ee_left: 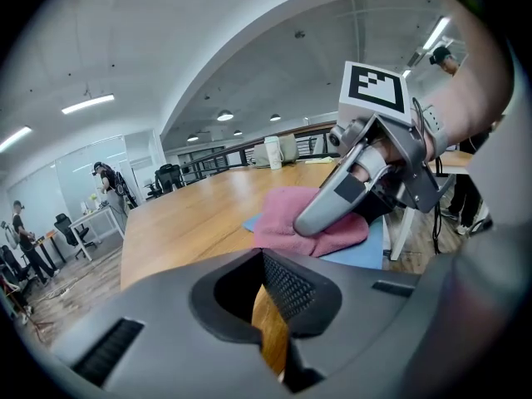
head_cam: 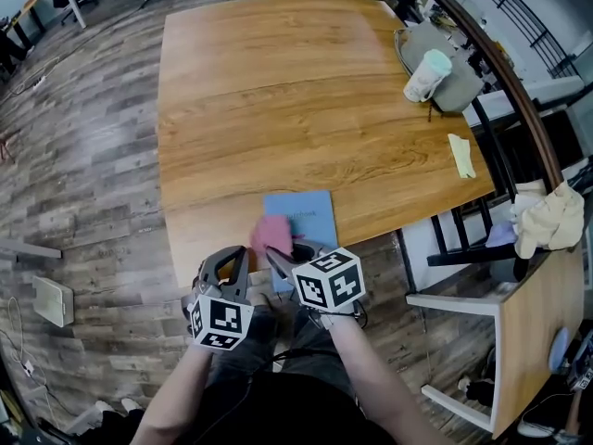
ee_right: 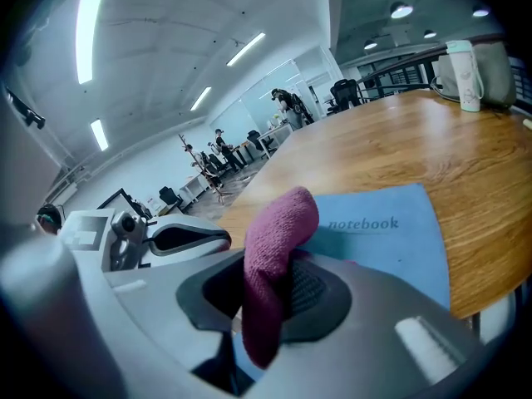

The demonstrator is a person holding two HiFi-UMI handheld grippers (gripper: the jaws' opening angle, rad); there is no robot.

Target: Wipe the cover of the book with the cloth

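head view: looking steeply down on a wooden table (head_cam: 278,82). finding the blue book (head_cam: 310,213) lying flat at the near edge, with the pink cloth (head_cam: 271,235) bunched over its near left corner. seeing the right gripper (head_cam: 281,256) reaching in from the near side and meeting the cloth, and the left gripper (head_cam: 239,254) just beside it to the left, apart from both cloth and book. noting, at the far right of the table, a pale cup (head_cam: 426,74) standing against a grey bag (head_cam: 459,86), well apart from the book.

left gripper view: looking along jaws pressed together, holding nothing between them. catching the right gripper ahead, angling down onto the cloth, which is resting on the book's cover near the table edge.

right gripper view: finding the jaws clamping a fold of the pink cloth, the fabric rising in a hump above the pads and hanging below them. seeing the book just beyond, flat on the table, the word "notebook" showing on its cover. glimpsing the left gripper at the left, clear of the cloth, and the cup far off on the right.
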